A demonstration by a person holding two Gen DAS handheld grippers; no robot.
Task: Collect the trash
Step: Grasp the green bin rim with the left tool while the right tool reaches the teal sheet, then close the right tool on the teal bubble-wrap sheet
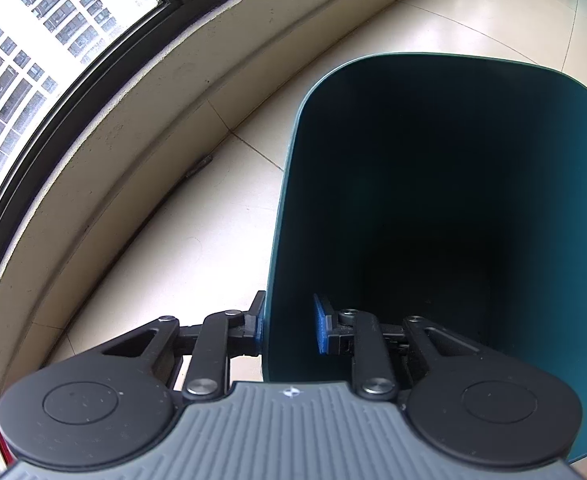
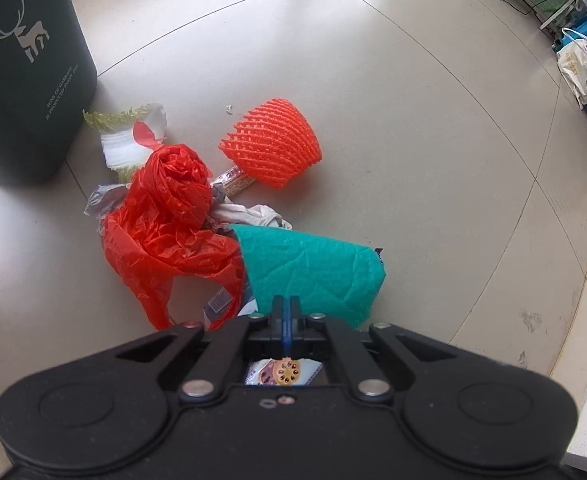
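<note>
Pale glossy floor tiles [image 2: 373, 100] carry everything. At the dark green plastic trash bin [image 1: 453, 200] the left tongs [image 1: 287, 326] straddle its near rim, one blue pad outside touching the wall, the other inside with a gap. Just beside that bin, a litter heap: crumpled red plastic bag [image 2: 173, 224], orange foam fruit net [image 2: 273, 144], white wrapper [image 2: 129, 140]. The right tongs [image 2: 286, 312] are pressed together on the edge of a teal crinkled foam sheet [image 2: 313, 268]
</note>
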